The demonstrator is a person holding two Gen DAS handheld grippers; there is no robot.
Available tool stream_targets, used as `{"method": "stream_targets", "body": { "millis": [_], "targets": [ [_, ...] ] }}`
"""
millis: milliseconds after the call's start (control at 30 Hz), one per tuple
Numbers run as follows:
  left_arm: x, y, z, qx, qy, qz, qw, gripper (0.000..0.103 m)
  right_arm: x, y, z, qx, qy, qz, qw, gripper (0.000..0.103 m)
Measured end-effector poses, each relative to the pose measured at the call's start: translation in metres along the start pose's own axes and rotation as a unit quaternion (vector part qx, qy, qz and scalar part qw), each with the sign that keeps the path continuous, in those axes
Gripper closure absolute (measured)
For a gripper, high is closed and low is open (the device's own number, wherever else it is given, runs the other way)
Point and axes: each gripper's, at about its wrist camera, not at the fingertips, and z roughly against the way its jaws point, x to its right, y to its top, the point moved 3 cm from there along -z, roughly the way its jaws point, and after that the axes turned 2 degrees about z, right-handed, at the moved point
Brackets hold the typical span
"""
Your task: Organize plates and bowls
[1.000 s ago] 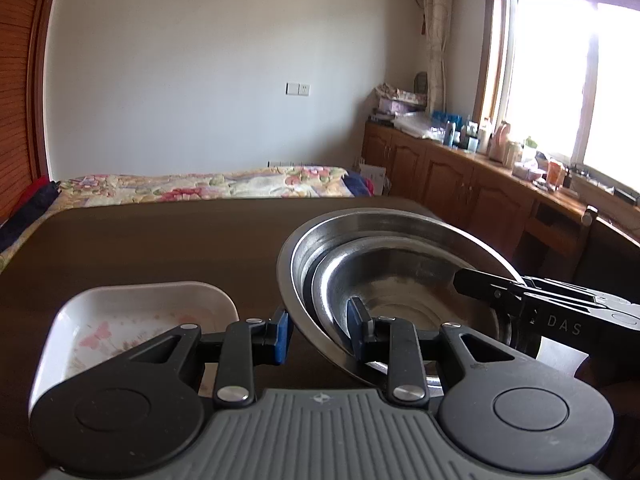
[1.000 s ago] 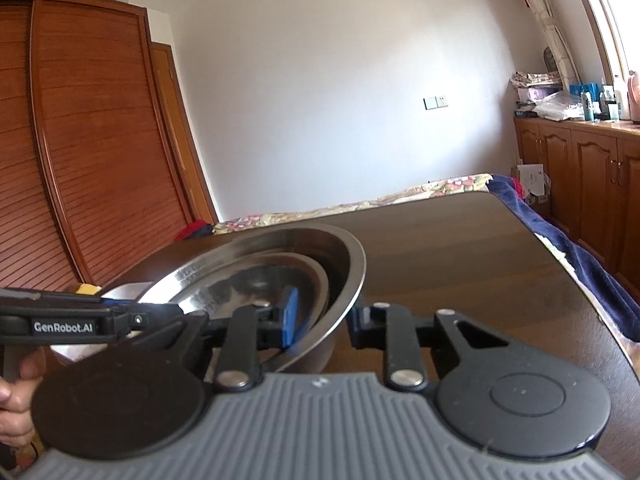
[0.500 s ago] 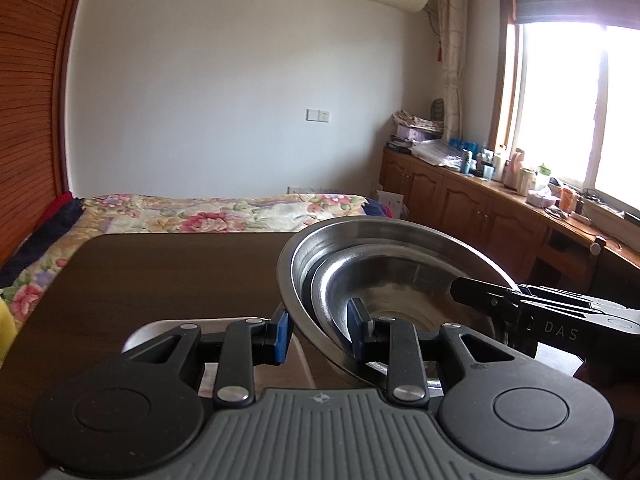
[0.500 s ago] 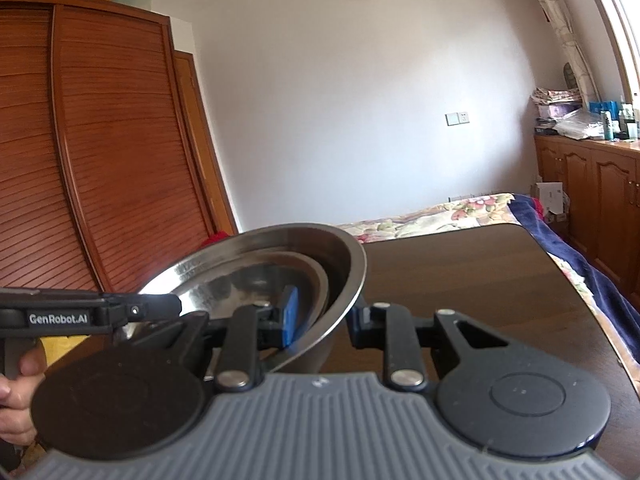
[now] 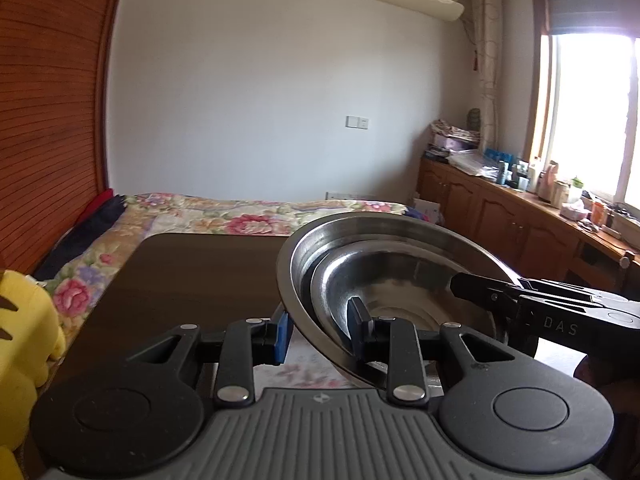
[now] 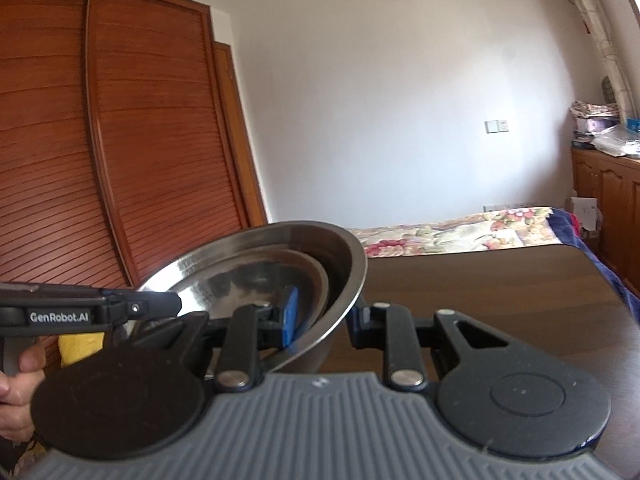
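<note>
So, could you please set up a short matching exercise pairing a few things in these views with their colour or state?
Things:
1. large steel bowl
2. small steel bowl
3. table
4. wardrobe

States:
a. dark brown top
b. reddish slatted doors
c. nested inside another
d. gripped at its rim by both tools

Pairs: 1-d, 2-c, 3-a, 4-b

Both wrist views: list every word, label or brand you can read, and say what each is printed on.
"GenRobot.AI": white print on the side of the left gripper, seen in the right wrist view.
"DAS": faint letters on the side of the right gripper, seen in the left wrist view; any further letters are out of sight.
Bottles and packages on the window counter: labels too small to read.
The steel bowls carry no visible text.
</note>
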Motion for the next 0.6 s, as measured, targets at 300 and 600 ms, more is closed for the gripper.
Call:
{"method": "stream_targets", "body": {
  "millis": [300,600],
  "targets": [
    [-0.033,-0.013,0.001,-0.011,0.025,0.019,0.9994,0.046,-0.028,-0.008,-0.02,-0.017,0.03,0.006,0.999,0.076],
    [-0.047,-0.025,-0.003,-0.026,0.036,0.027,0.9987,0.046,-0.042,-0.02,-0.029,-0.04,0.042,0.015,0.998,0.076]
  ]
}}
